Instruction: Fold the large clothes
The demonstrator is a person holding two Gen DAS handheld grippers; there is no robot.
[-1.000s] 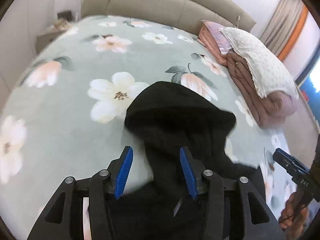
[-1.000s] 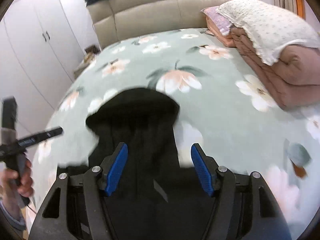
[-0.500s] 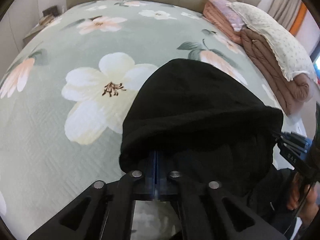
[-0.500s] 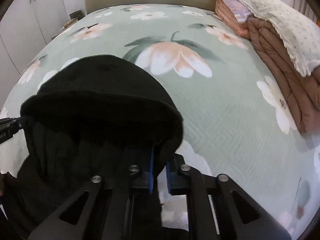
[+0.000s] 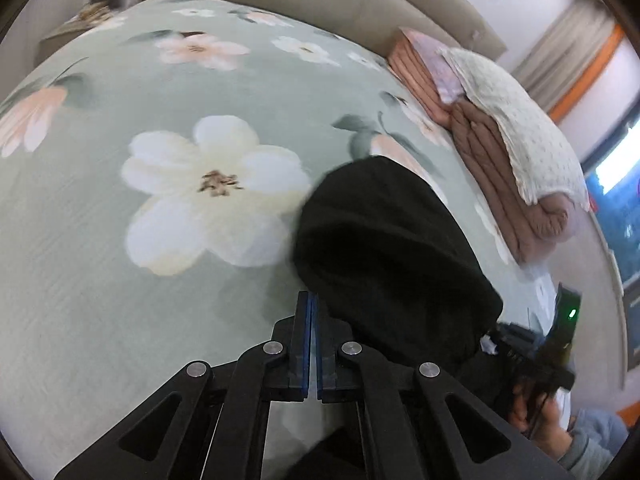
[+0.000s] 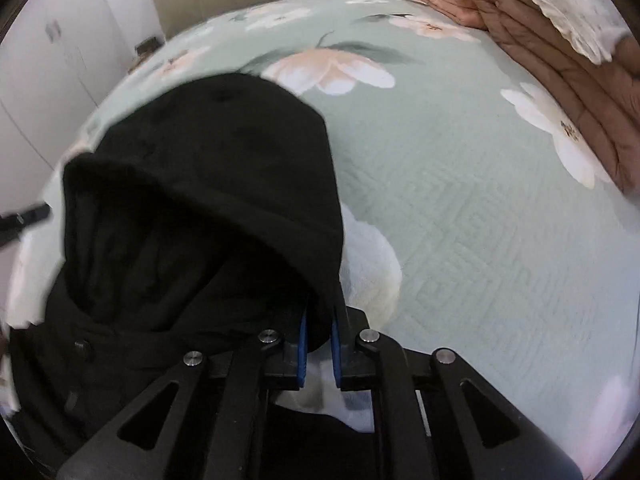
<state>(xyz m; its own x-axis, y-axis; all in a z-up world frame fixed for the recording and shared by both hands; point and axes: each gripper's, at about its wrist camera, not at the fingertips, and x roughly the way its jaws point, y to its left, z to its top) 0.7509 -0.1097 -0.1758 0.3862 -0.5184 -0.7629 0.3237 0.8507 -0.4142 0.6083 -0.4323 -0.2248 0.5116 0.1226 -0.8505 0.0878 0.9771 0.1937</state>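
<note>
We have the black hooded jacket (image 6: 208,184) on the floral bed (image 5: 120,240), hood rim gripped at both ends: our left claw (image 5: 311,312) closed tight, our right claw (image 6: 320,332) pinching its edge. Bare bedspread ahead; folded quilts (image 5: 492,152) line the right edge.

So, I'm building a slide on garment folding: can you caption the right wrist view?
Right gripper shut on the hood rim of a black hooded jacket over a floral bedspread.
</note>
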